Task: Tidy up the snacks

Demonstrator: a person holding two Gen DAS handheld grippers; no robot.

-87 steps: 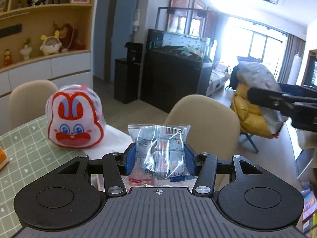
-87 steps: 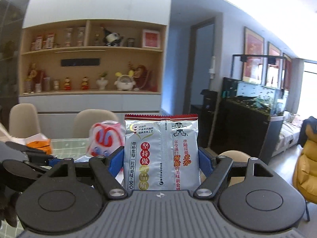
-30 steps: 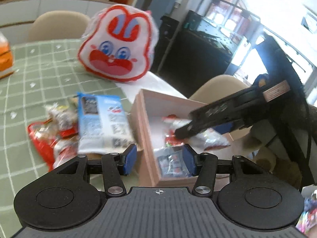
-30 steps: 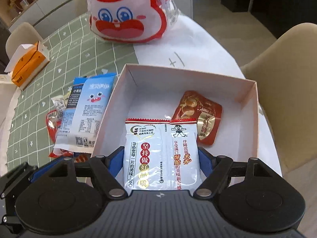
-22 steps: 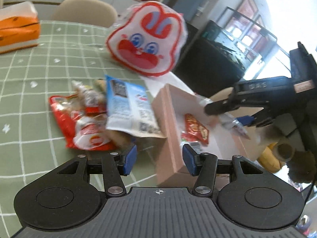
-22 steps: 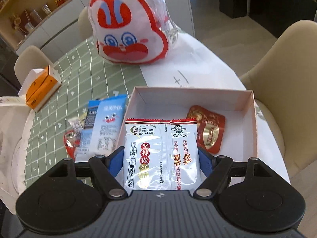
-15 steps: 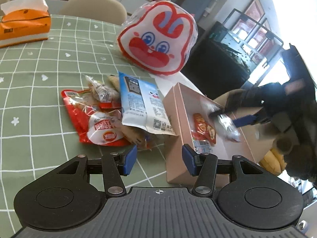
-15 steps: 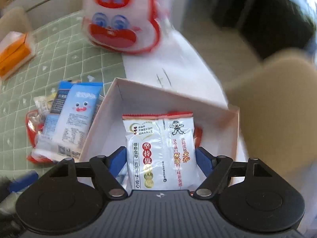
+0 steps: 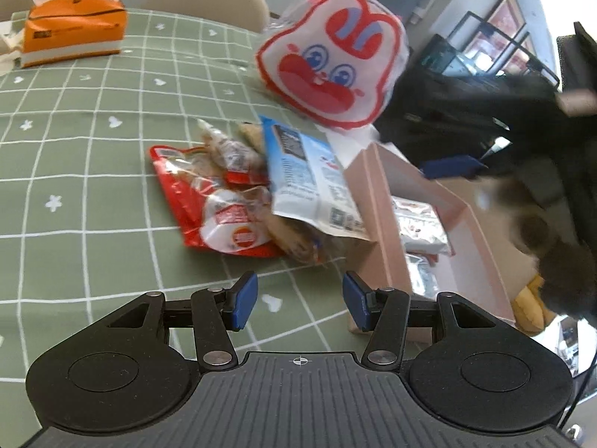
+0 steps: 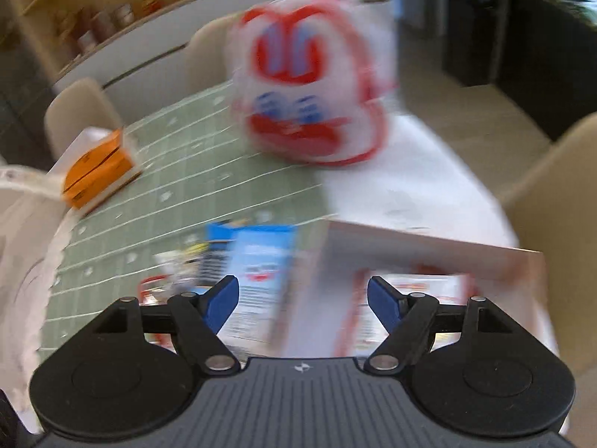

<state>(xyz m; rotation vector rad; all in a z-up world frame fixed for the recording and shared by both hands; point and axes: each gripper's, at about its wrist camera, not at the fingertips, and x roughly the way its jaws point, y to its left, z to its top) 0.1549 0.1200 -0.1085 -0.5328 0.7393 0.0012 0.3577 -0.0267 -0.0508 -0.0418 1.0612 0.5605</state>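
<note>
A pink open box (image 9: 388,220) stands on the green checked table; it shows blurred in the right wrist view (image 10: 429,257). Several snack packets lie inside it, among them a white rice-cracker packet (image 9: 421,227) that also shows, blurred, in the right wrist view (image 10: 406,310). Left of the box lie a blue-and-white packet (image 9: 306,183) and red packets (image 9: 216,209). My left gripper (image 9: 300,300) is open and empty above the table, short of the box's near corner. My right gripper (image 10: 302,298) is open and empty over the box's left wall.
A big rabbit-face bag (image 9: 332,56) stands behind the box. An orange tissue box (image 9: 71,30) sits at the far left of the table (image 9: 74,149). Beige chairs stand around the table. The right gripper's body (image 9: 522,123) hangs dark and blurred over the box.
My left gripper let its clear packet go into the box and drew back left. My right gripper has just opened; the rice-cracker packet now lies in the box, and the gripper is moving.
</note>
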